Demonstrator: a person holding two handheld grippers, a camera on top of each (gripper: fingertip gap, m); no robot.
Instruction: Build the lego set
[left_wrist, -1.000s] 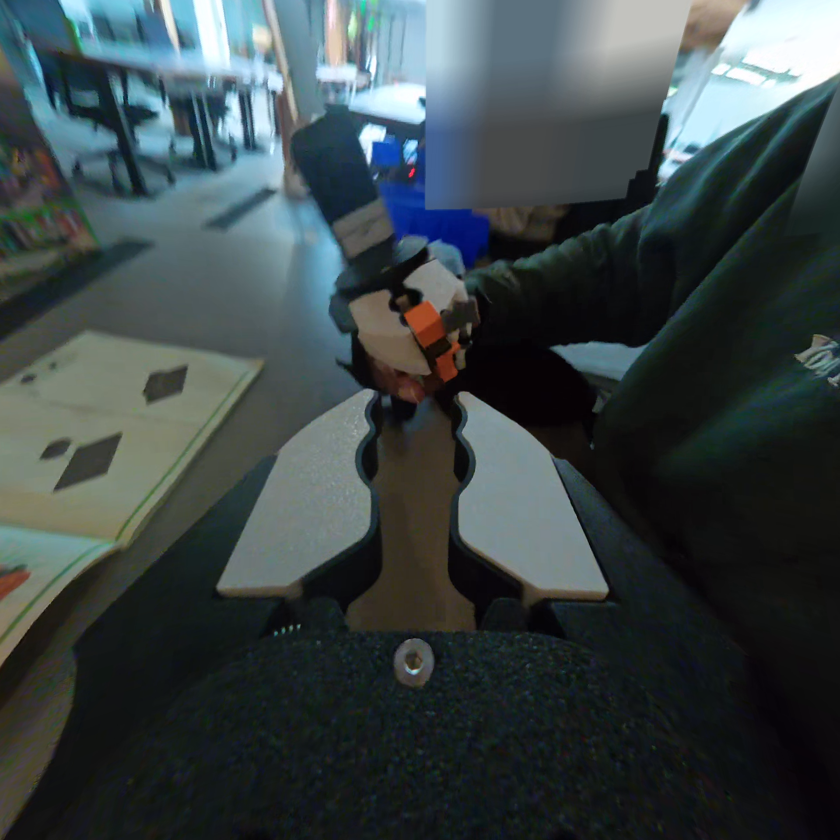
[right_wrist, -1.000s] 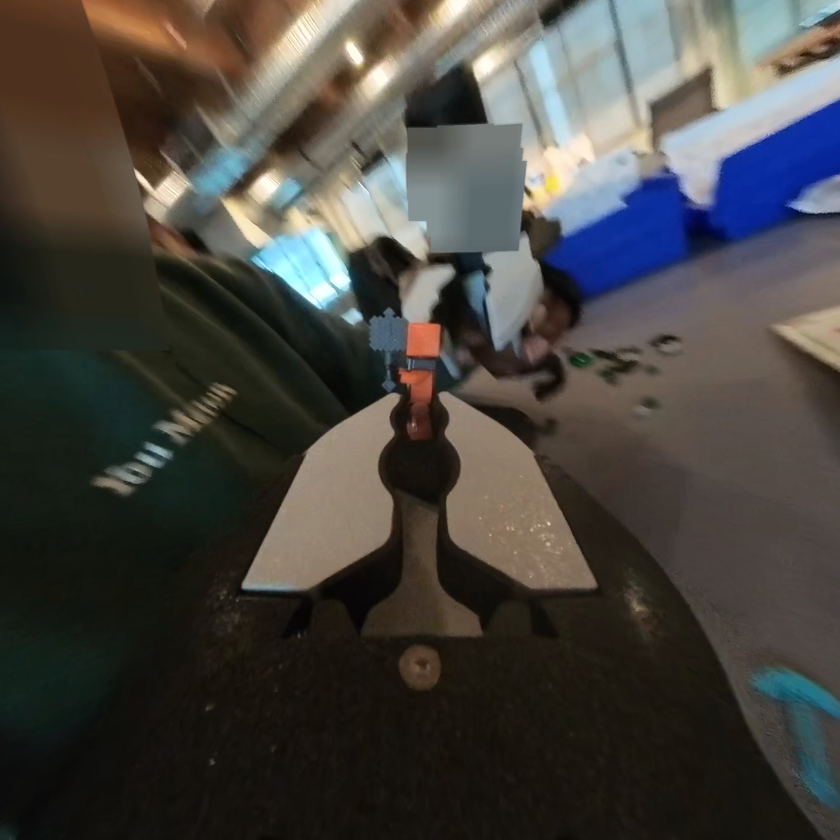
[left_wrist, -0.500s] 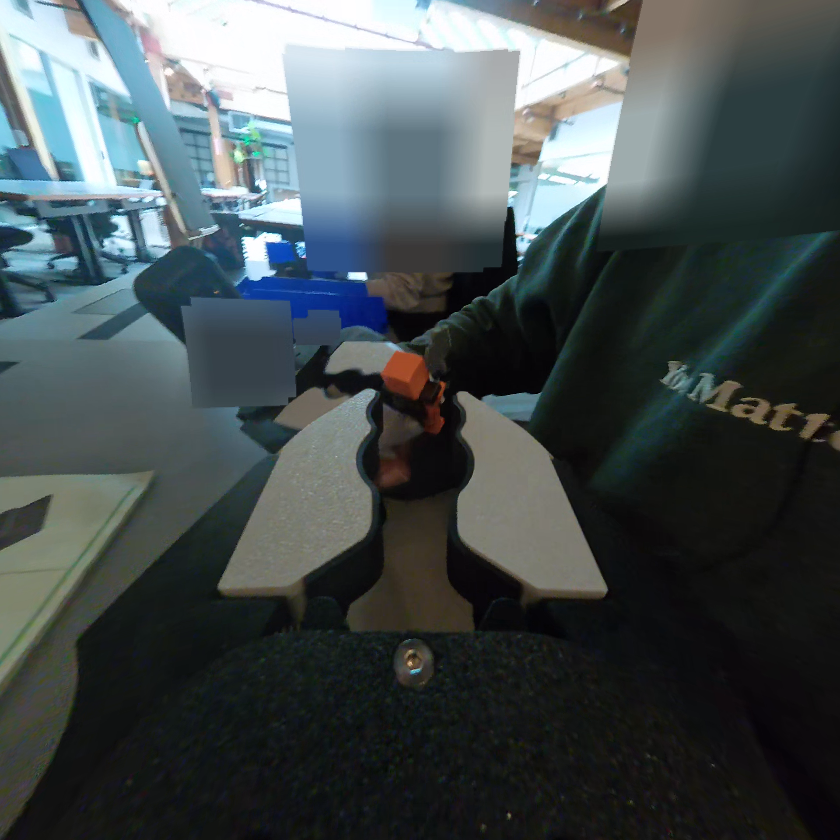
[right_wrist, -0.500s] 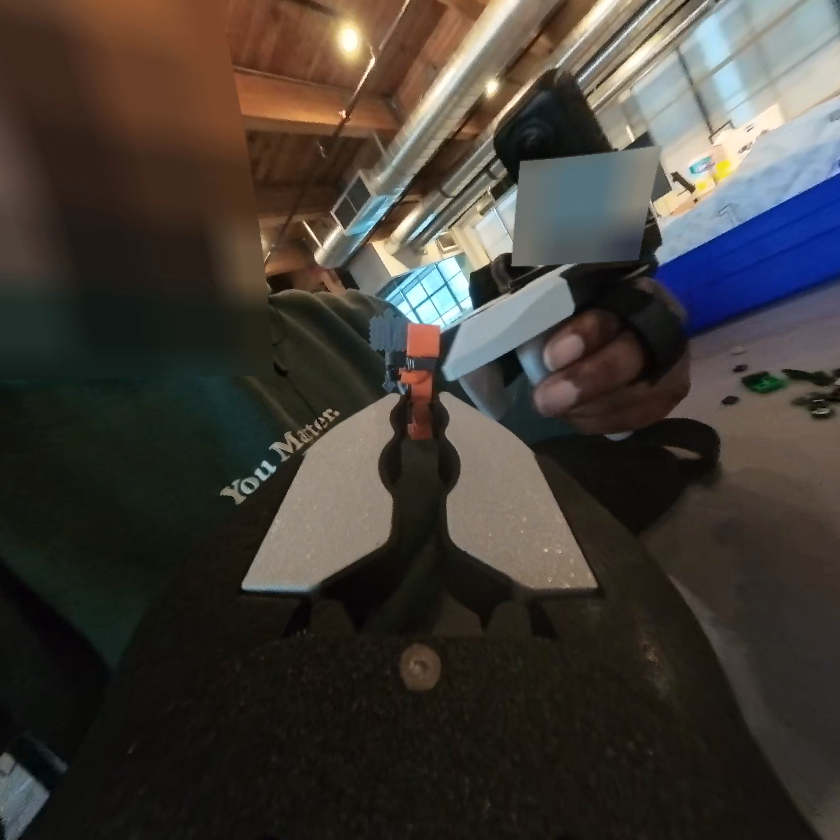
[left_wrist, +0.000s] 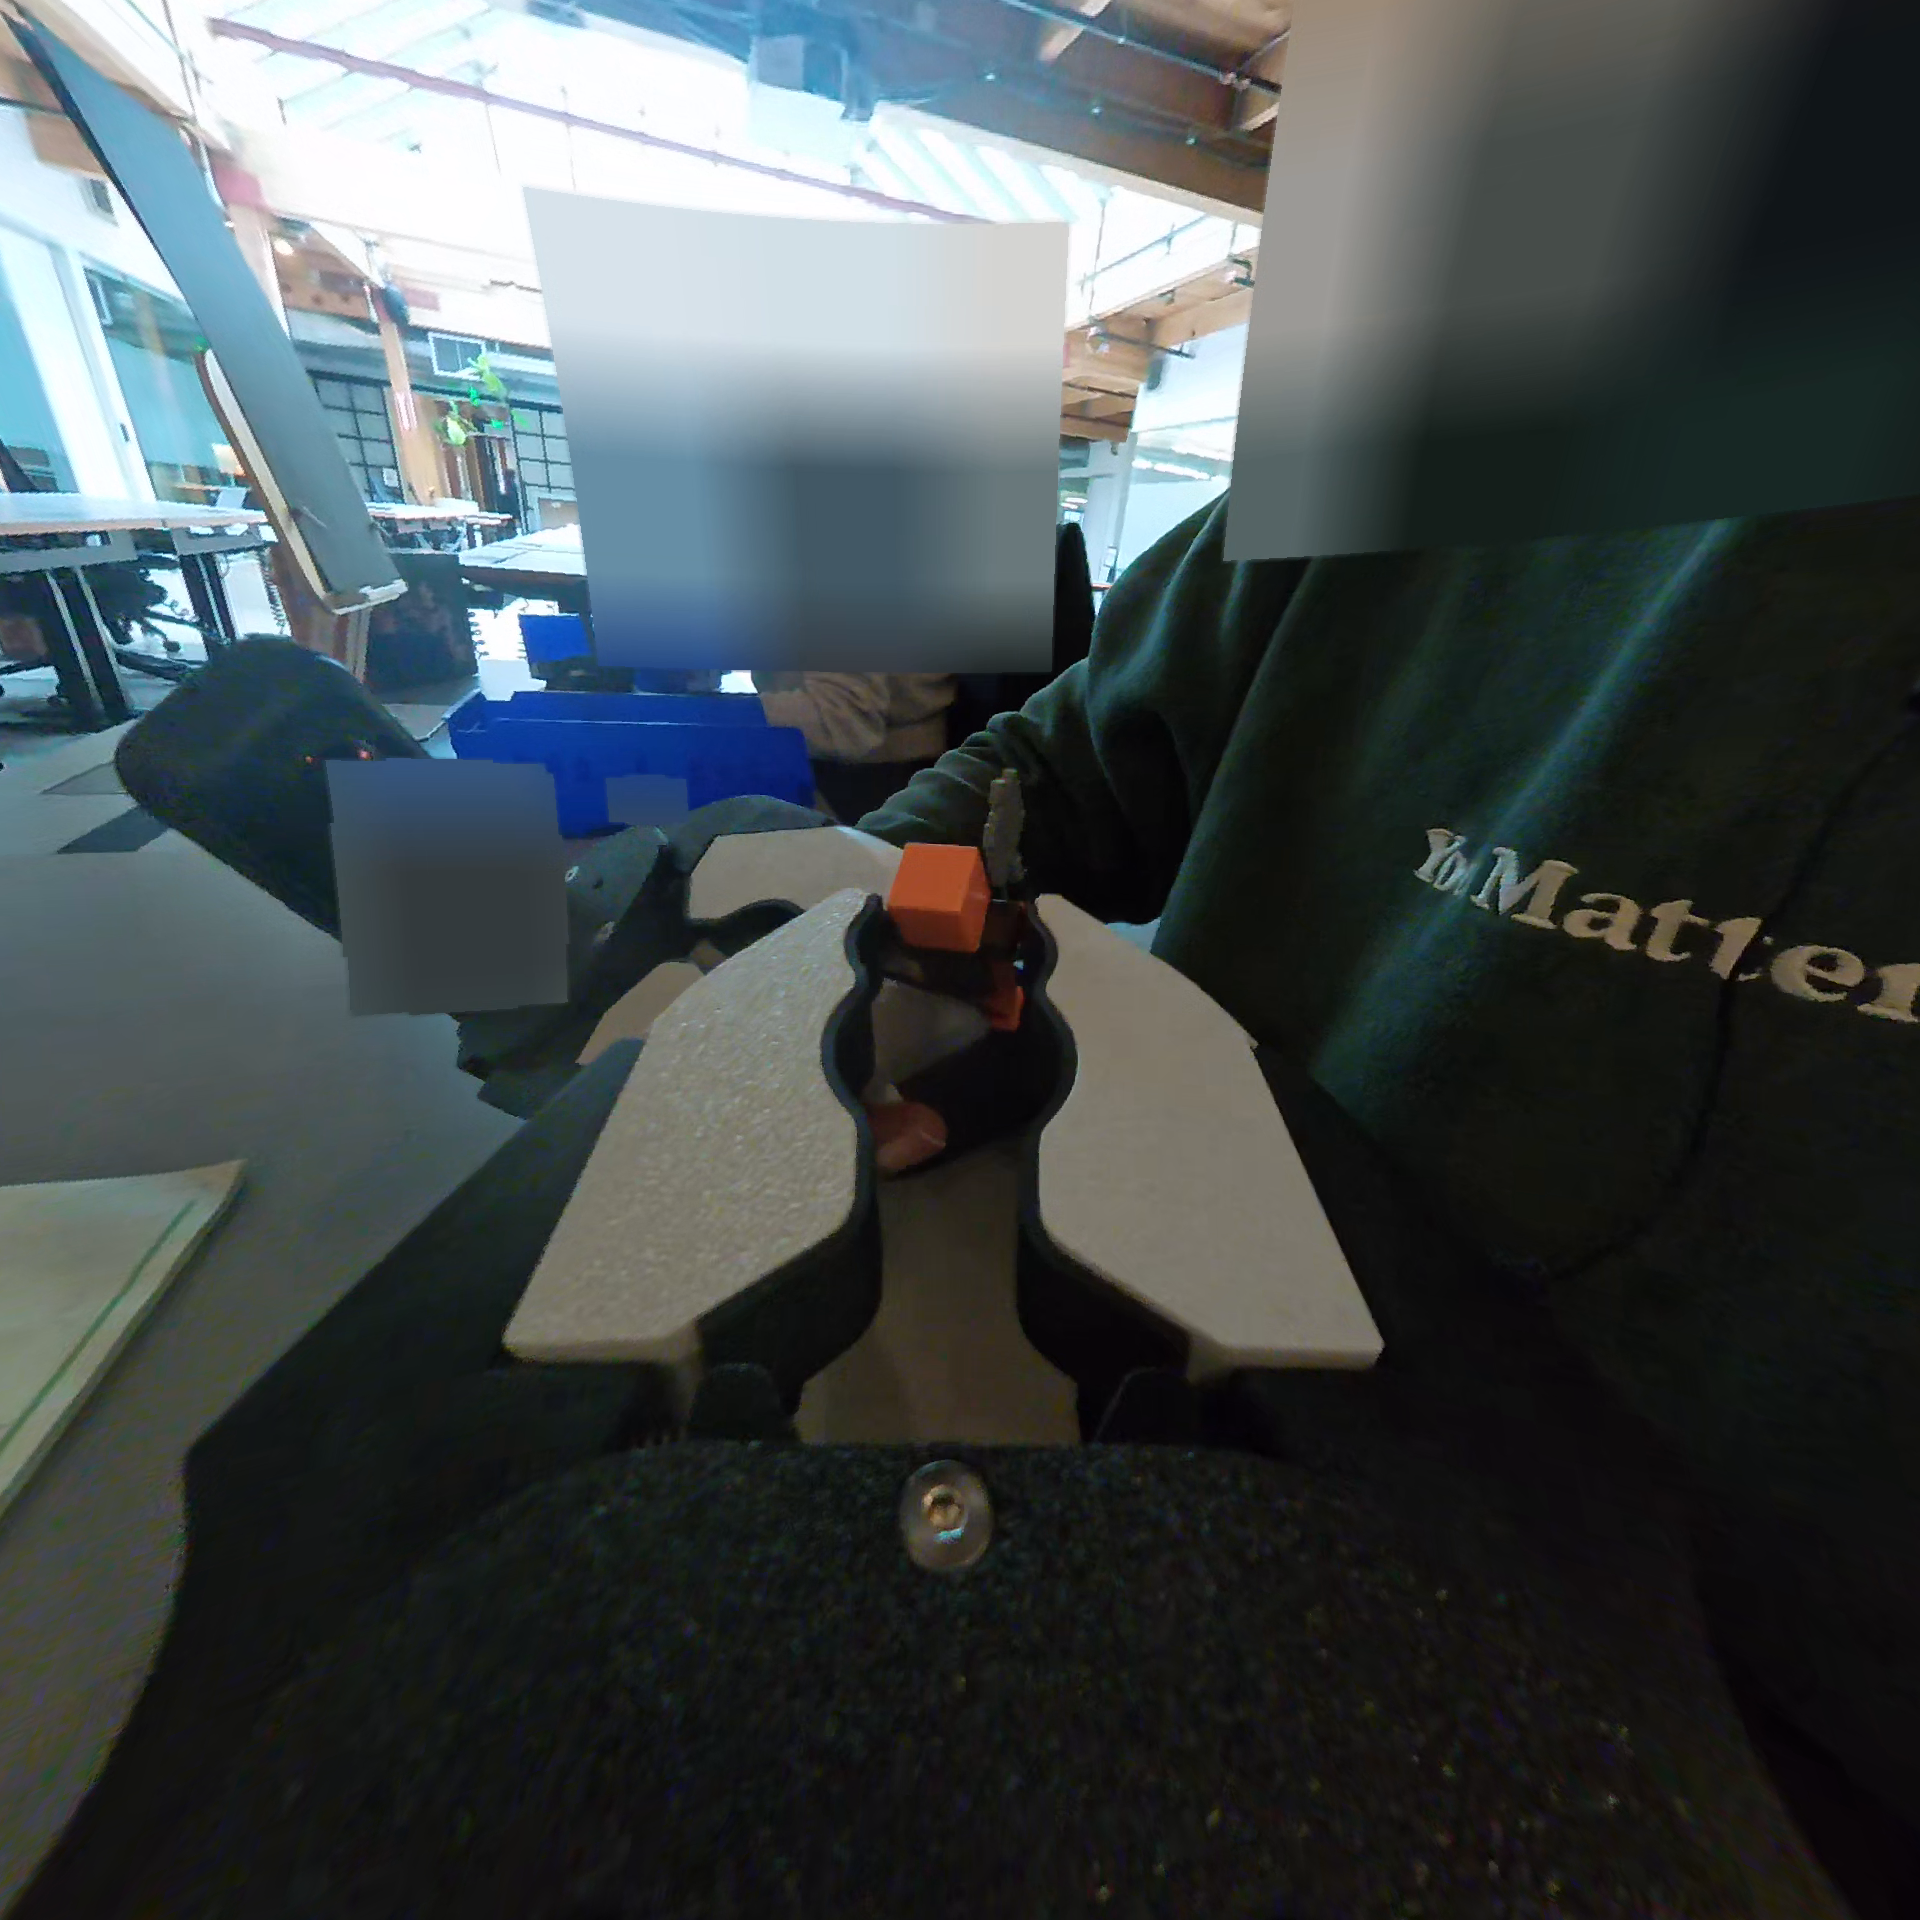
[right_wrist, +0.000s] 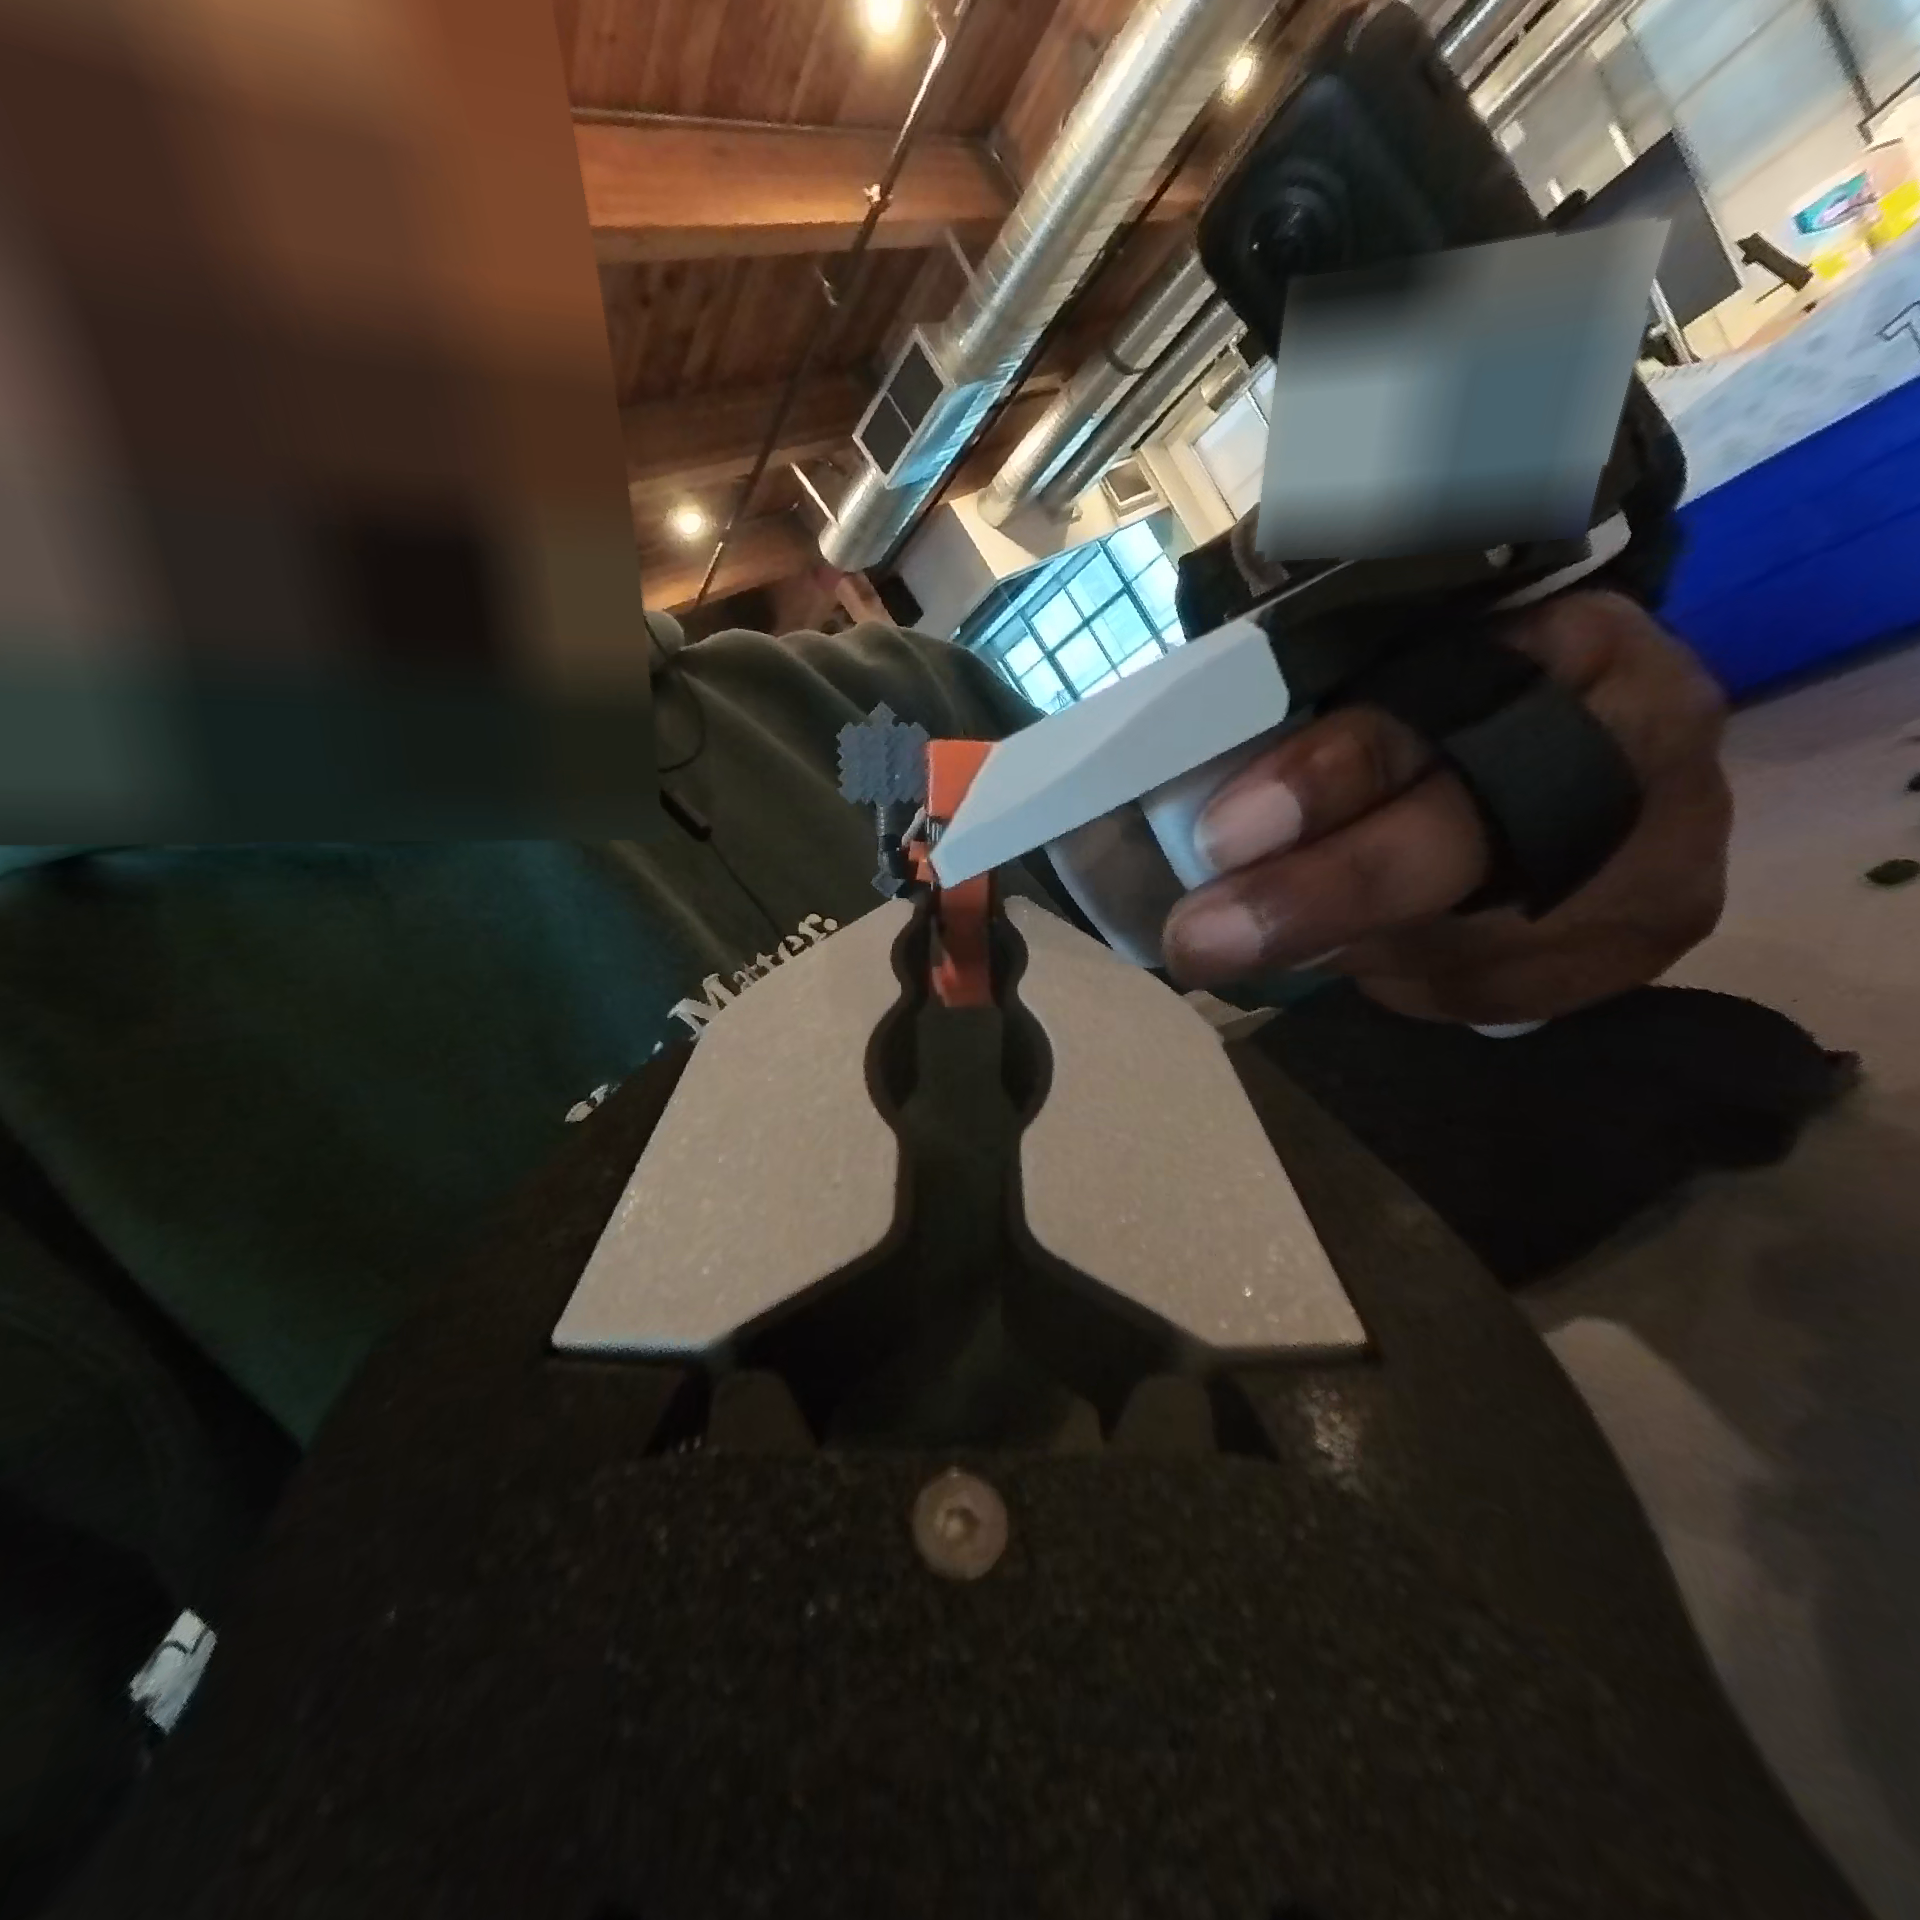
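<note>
Green sweatshirt (left_wrist: 1558, 1039) fills the 3 o'clock side of the left wrist view, grey table (left_wrist: 156, 987) at 9 with a booklet (left_wrist: 94, 1278) lower down. Both grippers are held up in the air, tips meeting. Right gripper (right_wrist: 956, 914) is clamped on the lower orange part of the lego build (right_wrist: 951, 831), dead centre. Left gripper (left_wrist: 951, 935) has the build's orange block (left_wrist: 935, 899) and dark bits between its tips, apparently squeezed onto it. Small grey piece (right_wrist: 881, 764) sticks out at 12.
</note>
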